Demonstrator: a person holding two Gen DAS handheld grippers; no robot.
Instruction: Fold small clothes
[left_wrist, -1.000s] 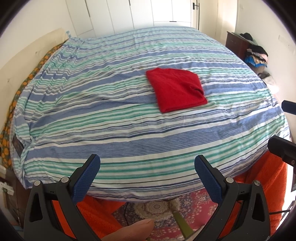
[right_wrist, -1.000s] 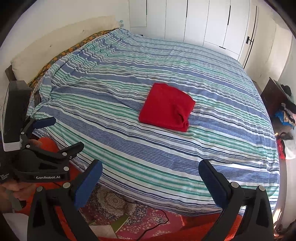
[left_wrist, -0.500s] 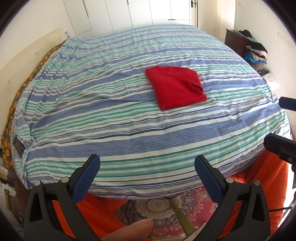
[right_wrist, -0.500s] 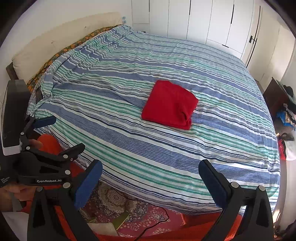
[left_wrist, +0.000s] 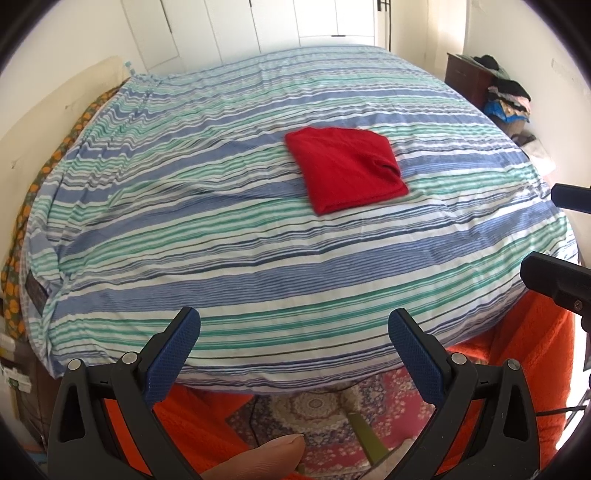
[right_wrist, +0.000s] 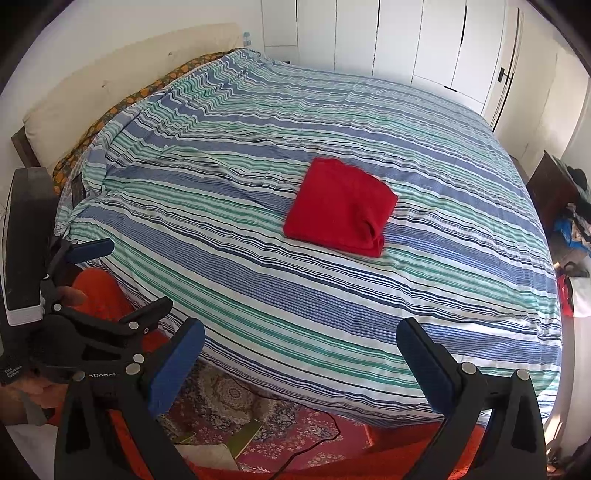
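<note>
Left gripper (left_wrist: 293, 334) hangs wide open off the near edge of the bed (left_wrist: 258, 258) — nothing between its blue pads (left_wrist: 173, 354). Folded red cloth (left_wrist: 345, 168) lies flat mid-bed, well apart. A fingertip (left_wrist: 258, 459) shows at the bottom edge.

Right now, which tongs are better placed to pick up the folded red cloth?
Neither clearly. Left tongs and right tongs are both open, empty, back at the bed's near edge. The red cloth lies mid-bed; perhaps slightly nearer the right's side.
</note>
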